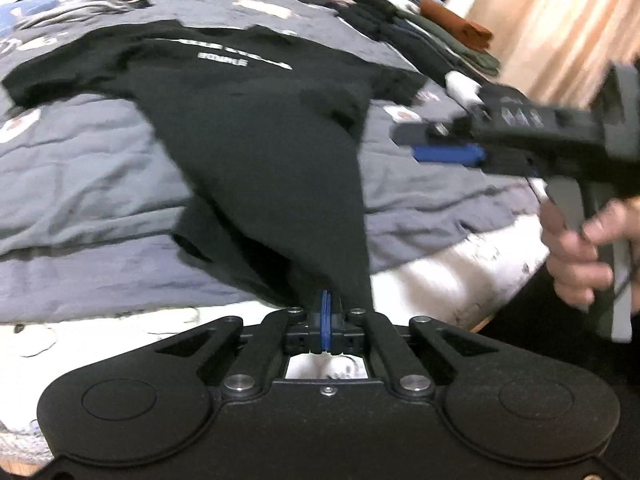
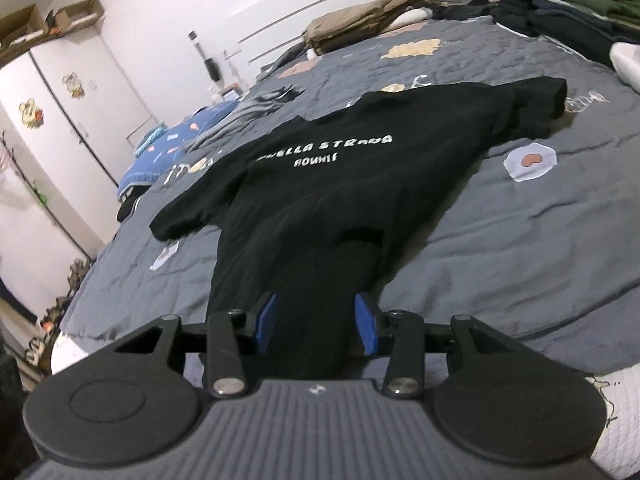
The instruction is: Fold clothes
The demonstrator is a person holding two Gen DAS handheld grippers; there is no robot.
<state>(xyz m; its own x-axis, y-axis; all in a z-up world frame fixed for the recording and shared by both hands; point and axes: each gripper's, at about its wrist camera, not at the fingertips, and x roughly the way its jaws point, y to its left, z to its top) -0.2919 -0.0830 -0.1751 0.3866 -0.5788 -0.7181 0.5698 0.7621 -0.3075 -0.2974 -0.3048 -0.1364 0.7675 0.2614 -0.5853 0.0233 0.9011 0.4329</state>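
A black T-shirt (image 1: 248, 120) with white lettering lies chest-up on the grey quilt (image 1: 80, 168), sleeves spread wide. Its lower part is drawn into a narrow bunch that ends in my left gripper (image 1: 326, 308), which is shut on the hem. In the left wrist view my right gripper (image 1: 416, 148) hovers to the right of the shirt, held by a hand (image 1: 580, 248). The right wrist view shows the right gripper (image 2: 316, 320) open, its blue pads (image 2: 266, 320) far apart, with the black T-shirt (image 2: 320, 208) showing in the gap between them.
Stacks of folded clothes (image 2: 560, 4) sit at the far right of the bed, and a tan pile (image 2: 360, 20) lies by the white headboard. A blue blanket (image 2: 172, 148) and grey garment lie at the left. A white wardrobe (image 2: 60, 92) stands beyond the bed.
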